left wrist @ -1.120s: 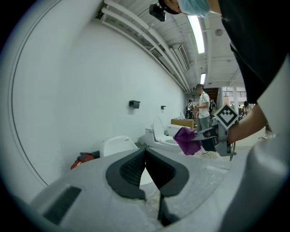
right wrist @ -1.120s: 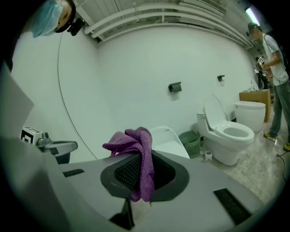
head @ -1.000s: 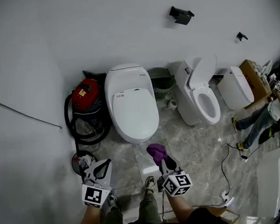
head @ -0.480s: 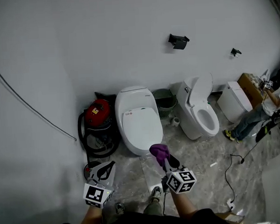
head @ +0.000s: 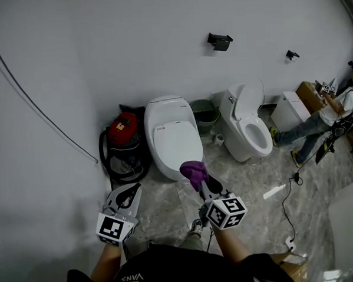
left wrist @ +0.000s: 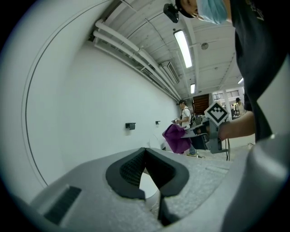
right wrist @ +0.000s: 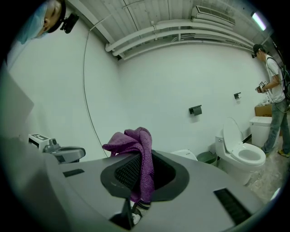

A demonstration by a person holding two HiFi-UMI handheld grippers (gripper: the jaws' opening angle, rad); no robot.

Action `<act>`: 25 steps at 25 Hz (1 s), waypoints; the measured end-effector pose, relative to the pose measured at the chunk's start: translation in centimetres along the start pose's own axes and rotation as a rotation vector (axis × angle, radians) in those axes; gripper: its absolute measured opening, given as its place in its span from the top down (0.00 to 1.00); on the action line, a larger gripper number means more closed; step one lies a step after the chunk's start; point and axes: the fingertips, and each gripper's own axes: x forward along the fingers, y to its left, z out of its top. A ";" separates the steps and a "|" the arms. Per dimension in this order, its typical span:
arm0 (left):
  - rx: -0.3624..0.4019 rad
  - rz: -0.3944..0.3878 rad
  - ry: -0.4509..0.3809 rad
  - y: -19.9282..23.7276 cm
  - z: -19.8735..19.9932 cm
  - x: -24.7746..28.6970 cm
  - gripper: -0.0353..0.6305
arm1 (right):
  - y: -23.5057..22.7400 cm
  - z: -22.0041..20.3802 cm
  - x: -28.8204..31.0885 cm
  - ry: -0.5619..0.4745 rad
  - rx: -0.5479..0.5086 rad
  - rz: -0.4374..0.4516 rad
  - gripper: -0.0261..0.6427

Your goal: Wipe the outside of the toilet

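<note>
Purple cloth point(head: 193, 170) clamped in right gripper point(head: 202, 183), white toilet point(head: 175, 140) just ahead

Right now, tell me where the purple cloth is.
In the head view the purple cloth is at centre, pinched between the fingers of the right gripper, in front of the near end of the closed white toilet.

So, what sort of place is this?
Probably a workshop or test space, not a home bathroom: a closed toilet and an open-lid toilet share one bare wall, a red vacuum beside them, exposed pipes overhead.
</note>
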 end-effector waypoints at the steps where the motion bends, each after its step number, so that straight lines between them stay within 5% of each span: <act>1: 0.010 -0.004 0.000 0.0 0.2 -0.4 0.94 | 0.6 0.1 -0.2 -0.005 -0.003 0.006 0.90; 13: 0.058 -0.021 -0.024 0.0 1.1 -3.8 0.94 | 6.1 -3.0 -0.9 0.064 -0.018 0.082 0.90; 25: 0.033 -0.005 0.019 -0.2 0.4 -4.5 0.94 | 6.3 -3.4 -0.6 0.087 -0.023 0.092 0.90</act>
